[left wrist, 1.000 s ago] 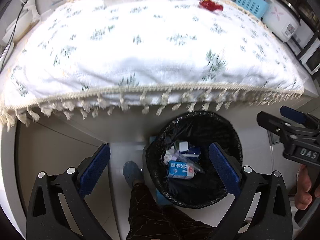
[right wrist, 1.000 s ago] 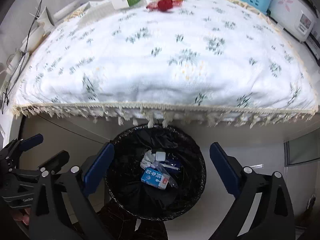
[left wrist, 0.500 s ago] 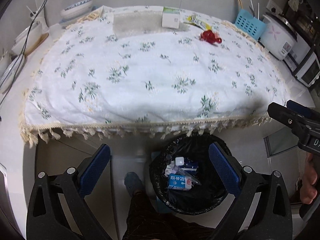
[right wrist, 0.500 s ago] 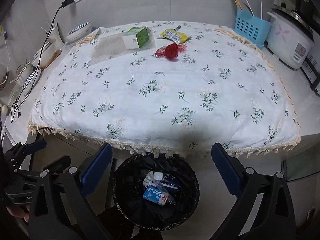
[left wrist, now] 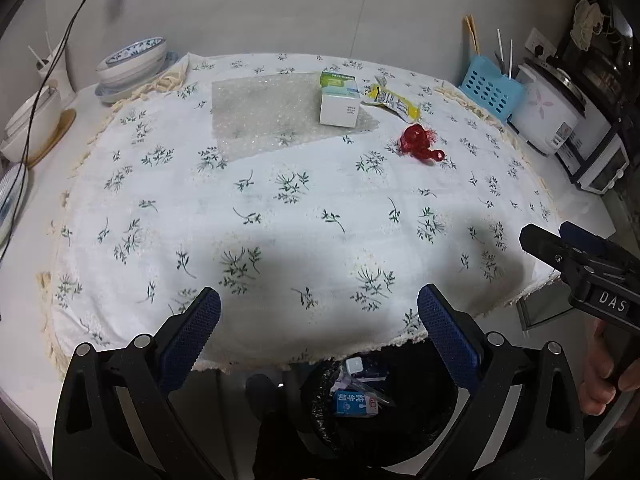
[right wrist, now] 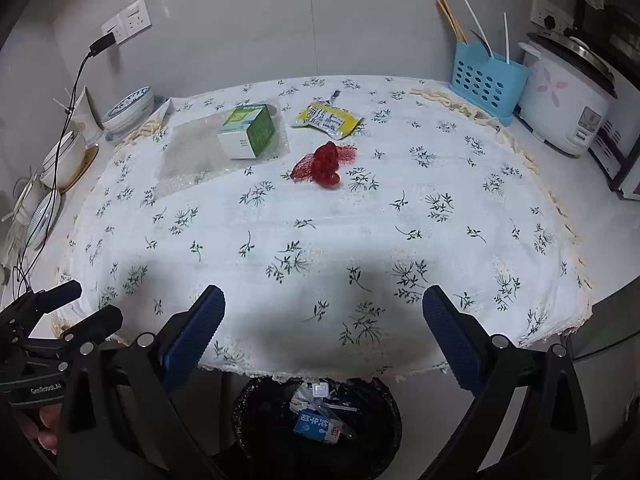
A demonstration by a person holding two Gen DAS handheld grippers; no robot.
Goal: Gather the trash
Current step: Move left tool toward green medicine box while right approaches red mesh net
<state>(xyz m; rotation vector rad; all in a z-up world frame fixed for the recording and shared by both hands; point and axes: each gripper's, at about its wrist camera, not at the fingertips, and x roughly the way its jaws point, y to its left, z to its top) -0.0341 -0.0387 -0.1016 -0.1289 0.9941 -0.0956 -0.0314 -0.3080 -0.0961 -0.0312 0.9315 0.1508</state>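
Trash partly collected: a milk carton (right wrist: 318,429) and wrappers lie in the black-lined bin (right wrist: 256,420) below the surface edge. Left on the floral cloth are a green-white box (right wrist: 247,132), yellow sachet (right wrist: 328,120) and red net (right wrist: 322,162). Both grippers' fingers are spread and empty.

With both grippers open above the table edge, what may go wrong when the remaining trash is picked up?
1. The red mesh net is soft and crumpled; fingers may snag the tablecloth with it.
2. The green and white box stands on a bubble wrap sheet; pulling the sheet may tip it.
3. The trash bin sits partly under the table edge, so a drop may miss.
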